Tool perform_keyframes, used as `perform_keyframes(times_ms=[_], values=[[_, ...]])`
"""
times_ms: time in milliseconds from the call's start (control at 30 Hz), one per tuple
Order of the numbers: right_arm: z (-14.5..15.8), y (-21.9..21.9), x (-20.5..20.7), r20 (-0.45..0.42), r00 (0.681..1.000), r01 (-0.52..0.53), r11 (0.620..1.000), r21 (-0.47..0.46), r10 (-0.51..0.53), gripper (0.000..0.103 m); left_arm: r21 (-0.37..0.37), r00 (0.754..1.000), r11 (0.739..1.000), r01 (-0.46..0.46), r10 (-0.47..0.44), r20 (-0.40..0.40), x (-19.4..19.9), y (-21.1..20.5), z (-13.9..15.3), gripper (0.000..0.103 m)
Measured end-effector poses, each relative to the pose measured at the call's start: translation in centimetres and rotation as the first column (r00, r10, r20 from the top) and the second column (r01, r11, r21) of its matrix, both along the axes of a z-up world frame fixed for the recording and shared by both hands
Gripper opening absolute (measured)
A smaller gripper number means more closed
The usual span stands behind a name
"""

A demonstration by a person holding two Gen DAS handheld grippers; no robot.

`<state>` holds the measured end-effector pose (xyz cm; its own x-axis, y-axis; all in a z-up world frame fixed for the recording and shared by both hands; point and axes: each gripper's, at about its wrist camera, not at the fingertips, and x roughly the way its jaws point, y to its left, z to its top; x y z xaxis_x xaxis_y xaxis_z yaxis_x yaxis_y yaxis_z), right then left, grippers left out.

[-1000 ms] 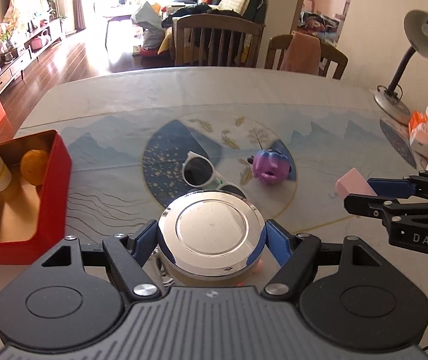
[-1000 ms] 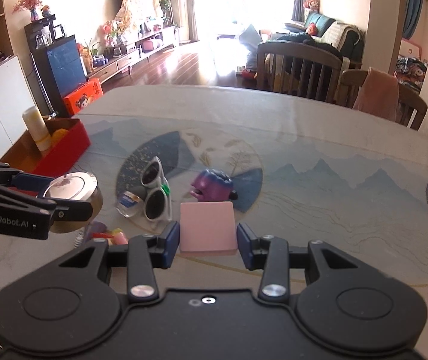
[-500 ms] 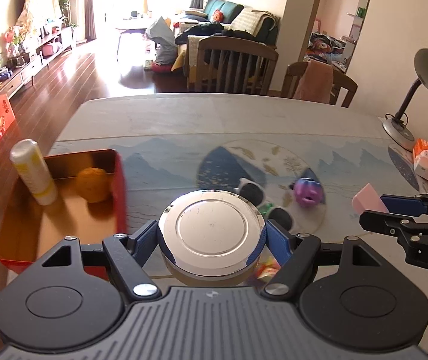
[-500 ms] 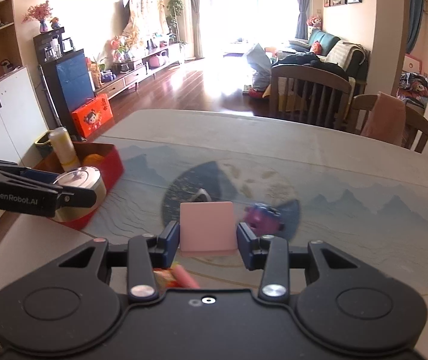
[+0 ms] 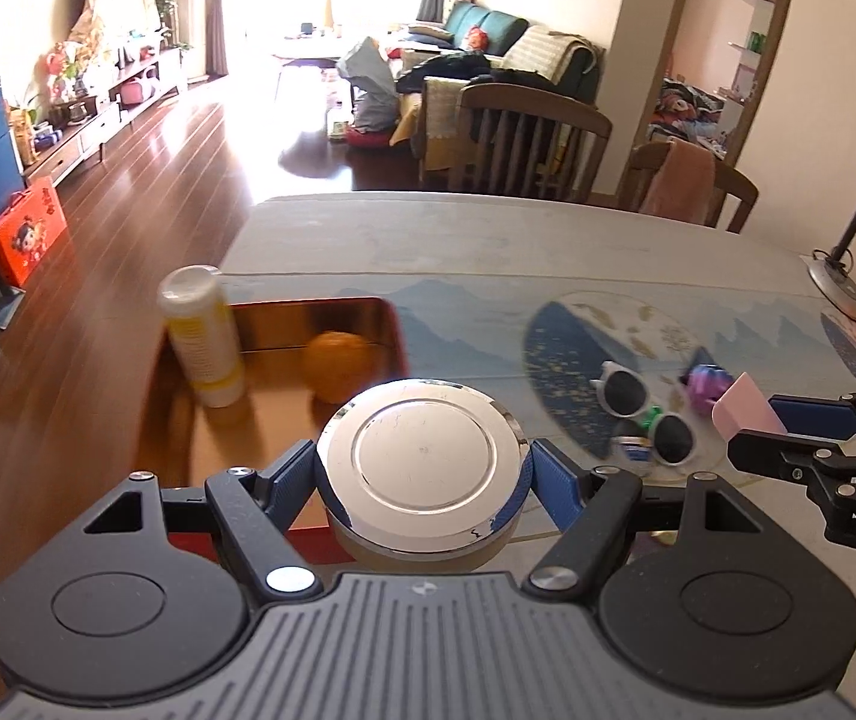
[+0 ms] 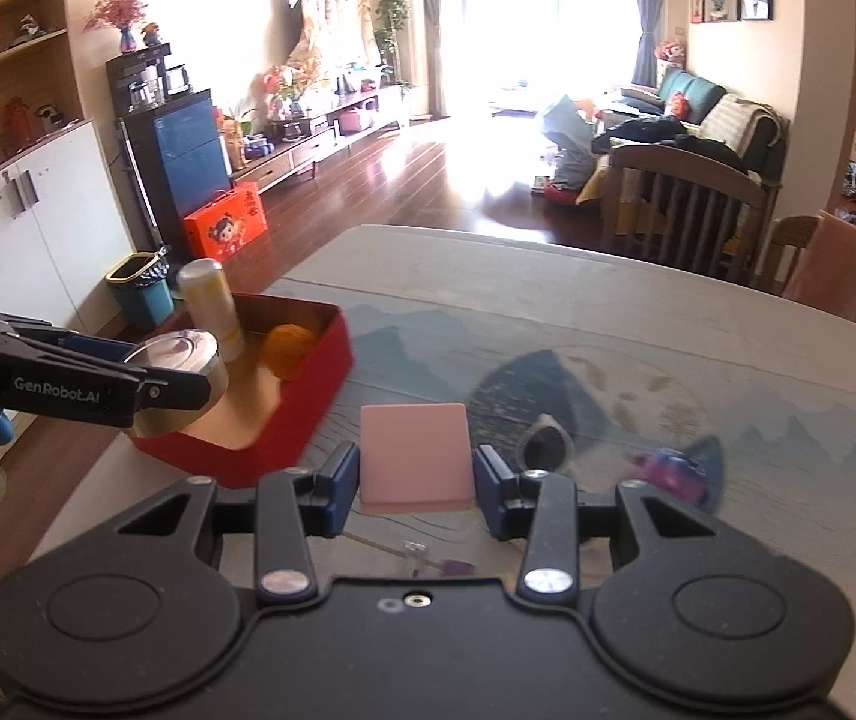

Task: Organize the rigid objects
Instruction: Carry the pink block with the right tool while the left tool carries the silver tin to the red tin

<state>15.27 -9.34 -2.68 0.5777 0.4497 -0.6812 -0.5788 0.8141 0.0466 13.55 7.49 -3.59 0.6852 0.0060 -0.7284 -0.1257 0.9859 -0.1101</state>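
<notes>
Left gripper [image 5: 422, 480]: blue pads clamped on either side of a round tin with a shiny silver lid [image 5: 422, 459], held above the near end of the red box.
Right gripper [image 6: 417, 474]: jaws at a narrow set, gripping a flat pale-pink rectangular block [image 6: 415, 449] by its two side edges, above the tabletop beside the box.
Red box [image 6: 317, 384]: open rectangular metal container with a gold lining, at the left edge of the tabletop; holds an upright cream-and-yellow bottle [image 5: 203, 336] and an orange ball [image 5: 337, 365].
Loose items: white-framed sunglasses [image 5: 647, 411] and a small purple toy [image 5: 705, 383], lying mid-tabletop on the round blue print of the table cover [image 6: 608, 324].
Step in hand: judged to be carrying both held pieces towards the box.
Next move: lower the tin into the free near part of the box, clear of bottle and ball, then part the jaws; the pink block to follow.
</notes>
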Motion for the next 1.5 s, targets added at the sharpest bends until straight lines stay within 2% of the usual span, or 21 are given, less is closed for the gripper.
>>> perform_keyframes(times_ms=[333,667,867,1167,1500], values=[[-1.3,7.2,0.2,-0.031,0.997,-0.068,0.998,-0.008,0.068,0.041,0.009,0.998,0.999,-0.052,0.053,-0.029,0.0,6.6,-1.4,0.077],[-3.7,13.7,1.3,-0.052,0.988,-0.147,0.987,-0.059,0.144,0.041,-0.020,0.993,0.998,-0.067,0.064,-0.094,2.5,10.9,-3.8,0.077],[-5.1,16.4,2.5,-0.051,0.984,-0.172,0.980,-0.096,0.168,0.041,-0.009,0.992,0.998,-0.063,0.061,-0.109,4.1,11.6,-5.2,0.077],[-7.9,19.4,3.6,-0.107,0.967,-0.247,0.954,-0.170,0.231,0.040,-0.009,0.989,0.999,-0.031,0.030,-0.146,6.3,12.0,-7.2,0.077],[-10.0,21.1,4.5,-0.171,0.957,-0.270,0.938,-0.216,0.236,0.040,0.019,0.985,1.000,-0.002,0.006,-0.172,7.2,11.2,-8.6,0.077]])
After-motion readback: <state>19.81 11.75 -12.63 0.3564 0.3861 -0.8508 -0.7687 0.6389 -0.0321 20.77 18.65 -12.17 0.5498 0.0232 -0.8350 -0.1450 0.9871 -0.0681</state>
